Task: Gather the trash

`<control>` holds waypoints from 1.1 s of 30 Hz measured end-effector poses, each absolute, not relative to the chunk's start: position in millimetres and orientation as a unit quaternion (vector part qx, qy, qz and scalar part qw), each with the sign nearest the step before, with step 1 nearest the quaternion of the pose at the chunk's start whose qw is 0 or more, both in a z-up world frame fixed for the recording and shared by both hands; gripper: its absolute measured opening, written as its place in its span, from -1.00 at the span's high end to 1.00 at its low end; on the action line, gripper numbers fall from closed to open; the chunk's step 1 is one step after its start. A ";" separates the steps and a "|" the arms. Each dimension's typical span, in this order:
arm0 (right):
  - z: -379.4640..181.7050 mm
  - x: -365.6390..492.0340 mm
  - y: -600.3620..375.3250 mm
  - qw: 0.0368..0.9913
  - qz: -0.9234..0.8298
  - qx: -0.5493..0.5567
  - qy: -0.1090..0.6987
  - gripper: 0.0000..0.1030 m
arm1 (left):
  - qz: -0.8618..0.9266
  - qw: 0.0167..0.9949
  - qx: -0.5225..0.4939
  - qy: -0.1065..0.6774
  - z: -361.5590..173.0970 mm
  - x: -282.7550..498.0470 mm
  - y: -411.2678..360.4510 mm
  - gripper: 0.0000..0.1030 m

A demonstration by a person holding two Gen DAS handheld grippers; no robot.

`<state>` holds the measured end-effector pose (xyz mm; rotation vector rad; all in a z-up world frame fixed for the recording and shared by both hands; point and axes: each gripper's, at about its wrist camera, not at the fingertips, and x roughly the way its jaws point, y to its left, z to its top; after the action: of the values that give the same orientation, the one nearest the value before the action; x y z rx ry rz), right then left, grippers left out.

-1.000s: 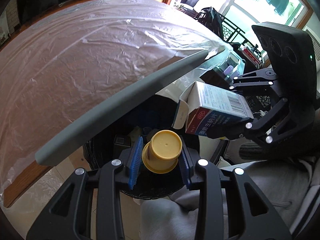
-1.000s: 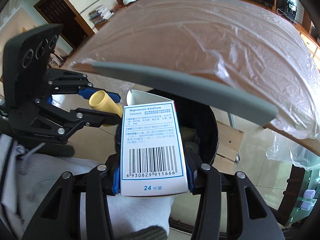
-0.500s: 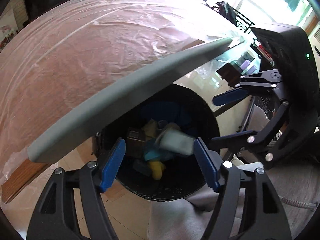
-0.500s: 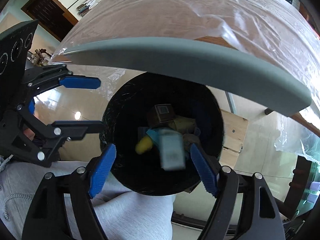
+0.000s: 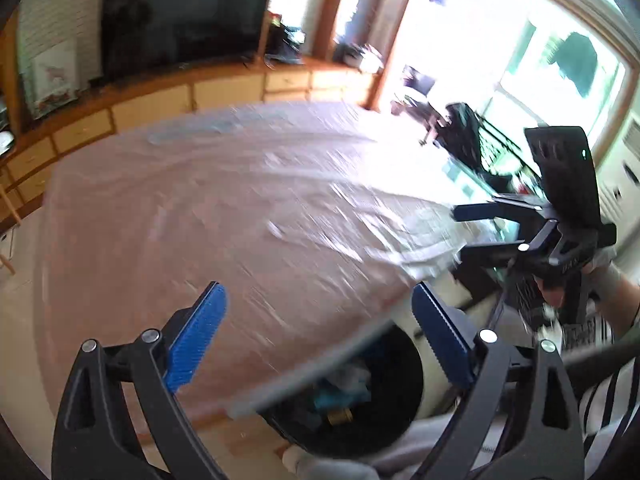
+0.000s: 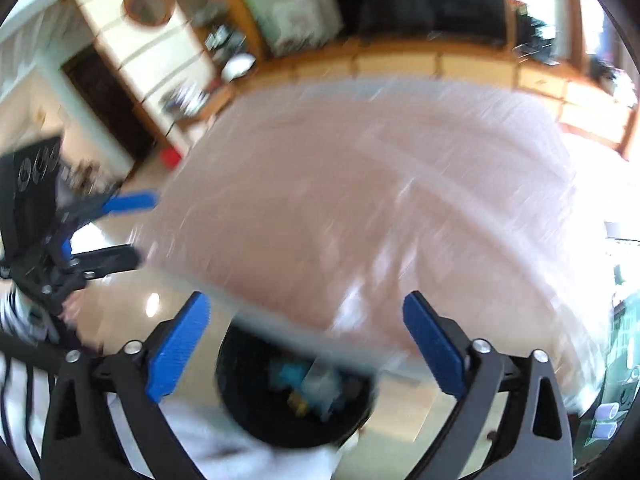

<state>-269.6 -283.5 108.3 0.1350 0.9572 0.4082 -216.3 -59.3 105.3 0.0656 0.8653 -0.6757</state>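
Both grippers have just been opening and now gape wide with nothing between the blue pads: the left gripper (image 5: 318,344) and the right gripper (image 6: 306,346). Below and just ahead of them sits the black trash bin (image 6: 256,412), tucked partly under the plastic-covered counter (image 5: 224,216), with the dropped trash (image 6: 316,388) inside (blurred, so hard to tell apart).

I'm seeing blue pads (image 5: 196,340) on black gripper frames, black bin (image 6: 296,412), pinkish-brown table (image 5: 240,220) gleaming under clear plastic, sleeve (image 5: 600,400) showing black-white stripes.
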 end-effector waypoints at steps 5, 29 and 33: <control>101.3 -193.3 -342.0 0.913 0.016 0.022 0.406 -0.92 | -0.188 0.897 0.023 0.400 92.6 -138.8 -22.1 -0.87; 26.4 -88.5 -416.0 0.888 -0.082 0.045 0.451 -0.93 | -0.032 0.887 -0.011 0.461 8.3 -4.4 19.3 -0.87; 26.5 -87.2 -416.9 0.887 -0.082 0.043 0.452 -0.93 | -0.020 0.889 0.001 0.458 5.1 -4.0 17.1 -0.87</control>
<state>-87.2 -416.9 26.5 0.0903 0.9386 -0.1698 -4.0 17.1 5.1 0.0020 0.9505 -0.0409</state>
